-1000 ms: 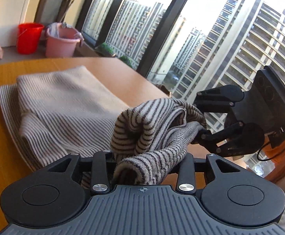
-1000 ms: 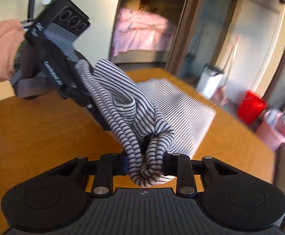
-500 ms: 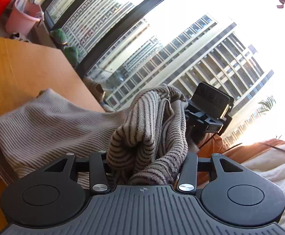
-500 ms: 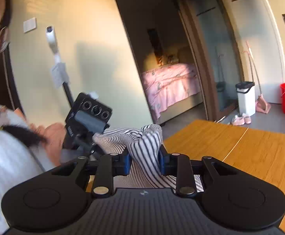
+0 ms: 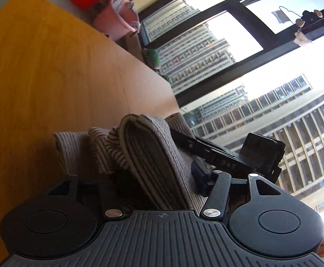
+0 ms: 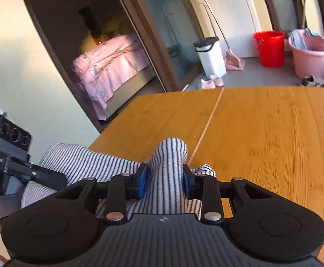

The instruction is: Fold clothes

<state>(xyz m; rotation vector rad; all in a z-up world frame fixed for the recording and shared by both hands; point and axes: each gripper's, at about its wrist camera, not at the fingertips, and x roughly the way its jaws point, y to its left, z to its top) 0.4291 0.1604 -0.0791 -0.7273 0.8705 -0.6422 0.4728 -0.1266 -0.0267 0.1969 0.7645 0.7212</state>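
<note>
Both grippers | striped garment (image 6: 168, 178) pinched between jaws | above table (image 6: 273, 138)

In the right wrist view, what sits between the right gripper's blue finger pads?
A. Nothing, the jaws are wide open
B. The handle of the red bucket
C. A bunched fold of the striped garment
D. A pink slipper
C: the right gripper is shut on a bunched fold of the striped garment, which rises between its blue pads above the wooden table.
</note>
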